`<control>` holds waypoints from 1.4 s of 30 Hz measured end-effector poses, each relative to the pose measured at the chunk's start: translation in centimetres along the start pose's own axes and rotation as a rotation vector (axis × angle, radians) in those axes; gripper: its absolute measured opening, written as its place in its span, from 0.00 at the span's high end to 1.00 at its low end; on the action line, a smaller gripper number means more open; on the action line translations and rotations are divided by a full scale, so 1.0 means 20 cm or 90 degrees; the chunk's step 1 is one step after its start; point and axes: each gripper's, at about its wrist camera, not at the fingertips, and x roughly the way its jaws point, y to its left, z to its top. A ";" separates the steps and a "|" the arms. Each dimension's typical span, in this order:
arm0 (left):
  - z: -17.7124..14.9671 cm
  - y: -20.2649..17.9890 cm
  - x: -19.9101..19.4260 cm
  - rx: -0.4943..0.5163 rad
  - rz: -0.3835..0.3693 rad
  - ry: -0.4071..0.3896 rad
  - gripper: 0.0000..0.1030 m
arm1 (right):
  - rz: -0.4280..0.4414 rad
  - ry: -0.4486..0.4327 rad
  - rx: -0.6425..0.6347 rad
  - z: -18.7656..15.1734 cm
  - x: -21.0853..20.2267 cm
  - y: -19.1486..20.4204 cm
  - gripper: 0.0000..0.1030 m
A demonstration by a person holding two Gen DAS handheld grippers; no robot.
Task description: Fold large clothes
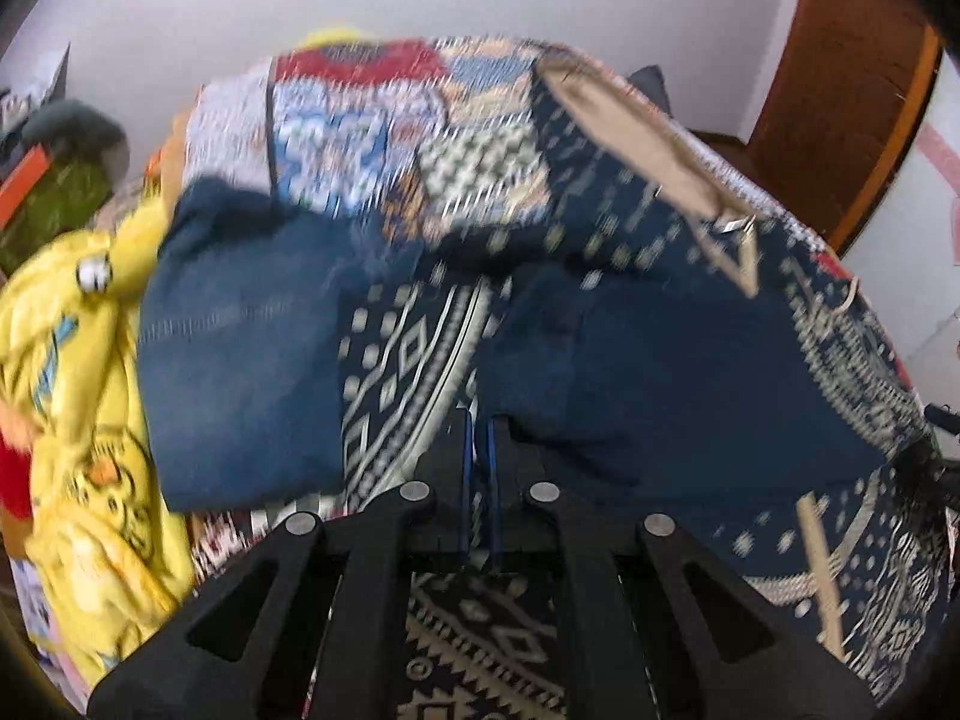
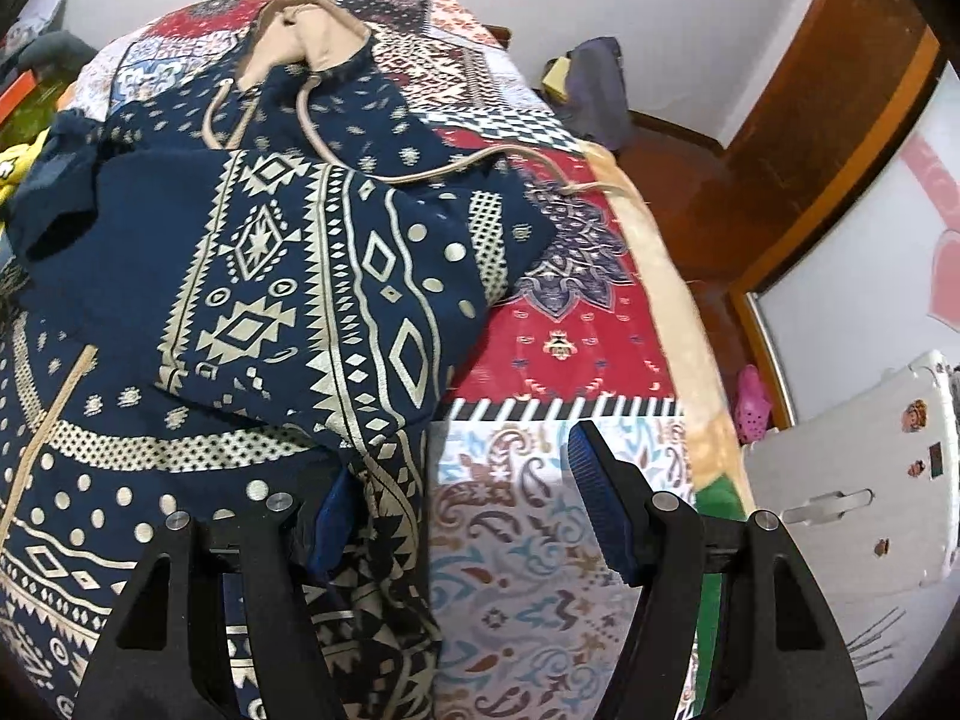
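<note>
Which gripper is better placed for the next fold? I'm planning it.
Probably the right gripper: it is open, straddling the hoodie's edge over the bedspread. The left gripper is shut, apparently empty.

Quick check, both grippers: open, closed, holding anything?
Left gripper: closed, nothing visibly held.
Right gripper: open over the hoodie edge, not gripping it.
</note>
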 end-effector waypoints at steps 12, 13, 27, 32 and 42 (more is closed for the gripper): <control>-0.18 0.00 -0.07 0.045 0.012 0.030 0.93 | 0.014 0.003 -0.010 -0.05 -0.09 0.02 0.37; -0.18 -0.01 -0.09 0.049 0.009 0.026 0.88 | 0.021 -0.001 -0.008 -0.05 -0.10 0.02 0.37; -0.04 -0.39 0.05 0.147 -0.055 0.033 0.65 | 0.055 -0.064 0.013 0.02 -0.23 0.04 0.36; 0.00 -0.36 0.21 0.103 -0.029 0.052 0.63 | 0.059 -0.068 0.008 0.01 -0.23 0.04 0.36; 0.07 -0.29 0.14 0.063 -0.016 0.015 0.95 | 0.065 -0.077 0.033 0.04 -0.24 0.02 0.36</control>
